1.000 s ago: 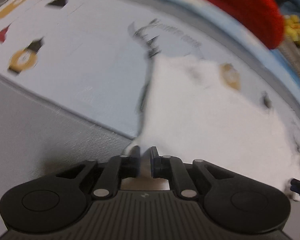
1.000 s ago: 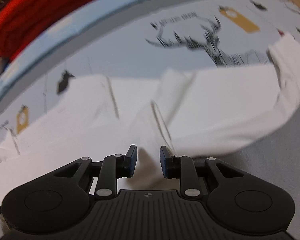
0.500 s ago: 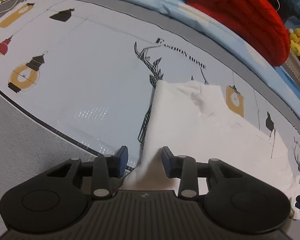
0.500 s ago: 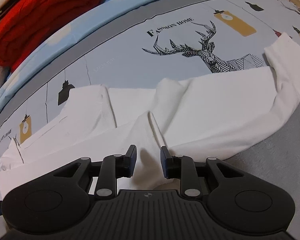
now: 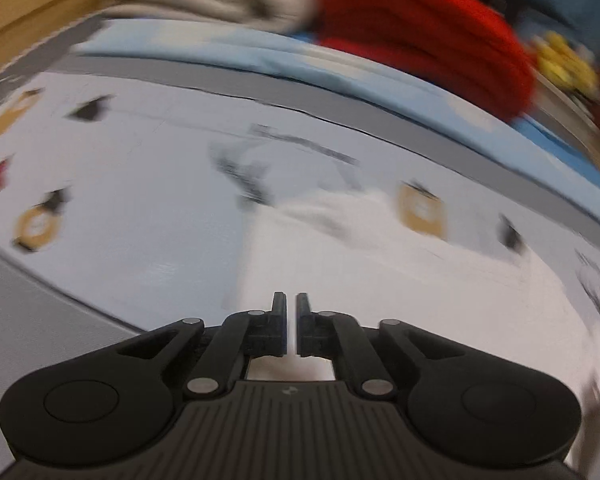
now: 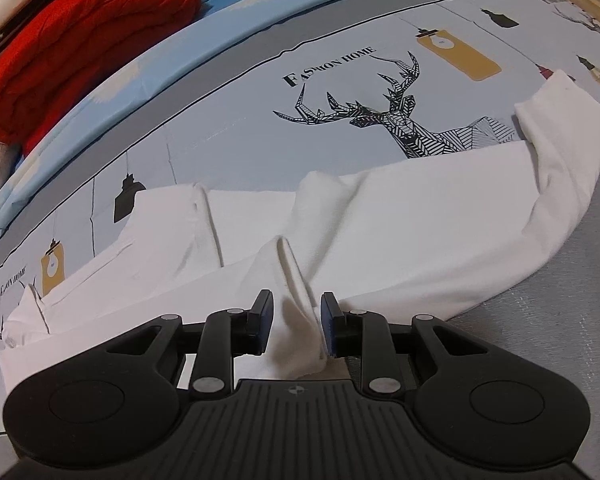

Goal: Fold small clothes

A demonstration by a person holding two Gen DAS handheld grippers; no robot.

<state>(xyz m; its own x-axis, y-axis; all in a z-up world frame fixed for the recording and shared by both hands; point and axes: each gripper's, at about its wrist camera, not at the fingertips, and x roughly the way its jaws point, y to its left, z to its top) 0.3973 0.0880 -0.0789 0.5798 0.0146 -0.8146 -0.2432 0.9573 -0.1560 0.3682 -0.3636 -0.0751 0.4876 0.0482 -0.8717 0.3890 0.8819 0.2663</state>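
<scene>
- White garment [image 6: 400,216], a long-sleeved top, lies spread across the printed bed sheet [image 6: 228,120], its body running left to right in the right wrist view.
- One sleeve [image 6: 560,136] bends up at the far right, its cuff resting on the sheet near the grey border.
- Right gripper [image 6: 296,322] is released: its two fingers stand apart with a raised fold of the white cloth between them, and the cloth touches the right finger only.
- Left gripper [image 5: 291,326] has its fingers drawn almost together with a thin slit between them; the view is blurred, so I cannot tell whether any cloth is pinched there.
- White cloth [image 5: 380,272] shows just ahead of and beneath the left gripper's fingers.
- Sheet's print includes a geometric black deer [image 6: 384,114], yellow hanging lamps [image 6: 458,54] and the words "Fashion Home".
- Red folded blanket [image 6: 84,44] sits at the far edge of the bed, well apart from the garment.
</scene>
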